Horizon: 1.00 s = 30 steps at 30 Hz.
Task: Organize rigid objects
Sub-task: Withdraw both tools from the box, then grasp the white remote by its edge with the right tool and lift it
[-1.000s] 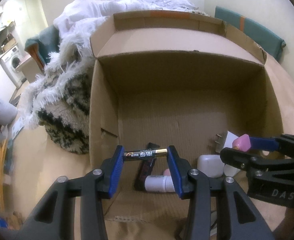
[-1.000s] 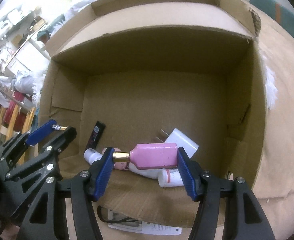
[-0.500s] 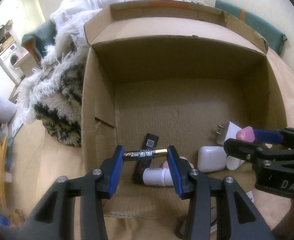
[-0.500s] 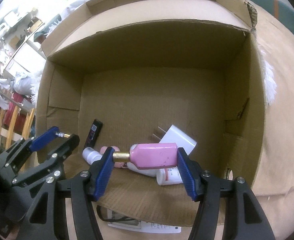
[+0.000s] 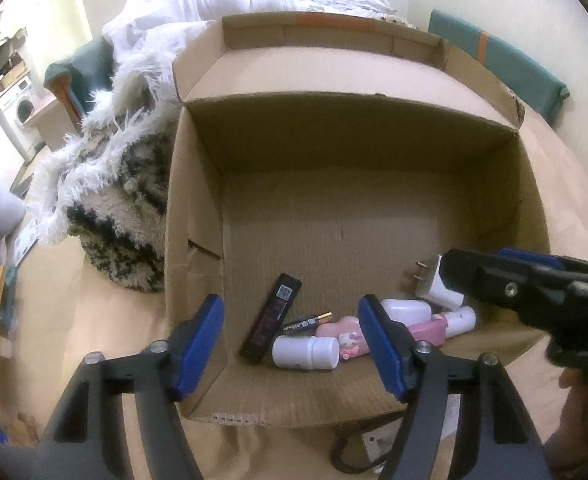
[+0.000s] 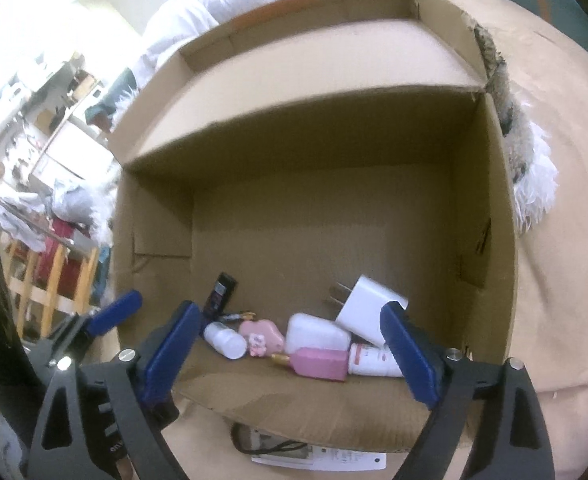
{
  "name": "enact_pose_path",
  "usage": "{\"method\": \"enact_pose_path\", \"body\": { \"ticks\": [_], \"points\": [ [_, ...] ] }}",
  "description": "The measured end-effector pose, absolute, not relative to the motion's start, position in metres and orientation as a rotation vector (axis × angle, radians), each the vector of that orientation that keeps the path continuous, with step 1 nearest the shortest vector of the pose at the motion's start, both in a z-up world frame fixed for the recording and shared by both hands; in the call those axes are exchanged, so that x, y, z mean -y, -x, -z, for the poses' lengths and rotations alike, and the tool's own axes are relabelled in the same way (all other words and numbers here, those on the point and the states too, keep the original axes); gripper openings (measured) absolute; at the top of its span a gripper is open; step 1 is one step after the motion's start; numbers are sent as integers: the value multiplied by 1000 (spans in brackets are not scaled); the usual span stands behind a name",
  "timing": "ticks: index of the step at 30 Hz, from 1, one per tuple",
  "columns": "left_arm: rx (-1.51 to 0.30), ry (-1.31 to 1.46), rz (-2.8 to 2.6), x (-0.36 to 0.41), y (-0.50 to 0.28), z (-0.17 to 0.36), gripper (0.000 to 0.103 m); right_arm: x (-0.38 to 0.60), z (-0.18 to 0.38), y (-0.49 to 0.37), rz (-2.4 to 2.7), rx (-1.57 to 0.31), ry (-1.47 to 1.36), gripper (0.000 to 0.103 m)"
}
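Blue-padded, my left gripper [image 5: 291, 344] and right gripper [image 6: 289, 354] both hang spread and empty at the lower frame. Beyond them, the battery [image 5: 308, 322] and pink bottle [image 6: 320, 364] lie on the cardboard box [image 6: 478, 208] floor among the bottles.

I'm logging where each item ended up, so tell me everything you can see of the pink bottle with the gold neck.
The pink bottle is a small flat-sided bottle, glossy like plastic, with a short gold neck at one end. It lies on its side on the floor of the cardboard box, near the front edge, neck pointing left in the right wrist view. It rests against the white case behind it, and its base meets the white tube. Neither tool touches it.
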State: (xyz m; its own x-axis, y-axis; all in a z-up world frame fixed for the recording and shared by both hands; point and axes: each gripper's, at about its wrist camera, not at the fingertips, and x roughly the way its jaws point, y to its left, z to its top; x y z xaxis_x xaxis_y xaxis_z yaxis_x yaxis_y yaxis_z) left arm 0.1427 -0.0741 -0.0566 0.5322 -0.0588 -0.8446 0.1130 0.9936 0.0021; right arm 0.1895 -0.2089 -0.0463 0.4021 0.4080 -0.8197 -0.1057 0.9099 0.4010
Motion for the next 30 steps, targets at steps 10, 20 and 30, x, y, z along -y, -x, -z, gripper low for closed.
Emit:
{"method": "enact_pose_path", "body": {
  "ticks": [10, 20, 30],
  "points": [
    [-980, -36, 109, 61, -128, 39, 67, 218, 33, -170, -302, -1070, -330, 97],
    [-1014, 31, 88, 37, -107, 30, 67, 236, 31, -117, -252, -1071, -393, 97],
    [-1085, 126, 72, 20, -85, 36, 67, 256, 87, -77, -121, -1213, -678, 97]
  ]
}}
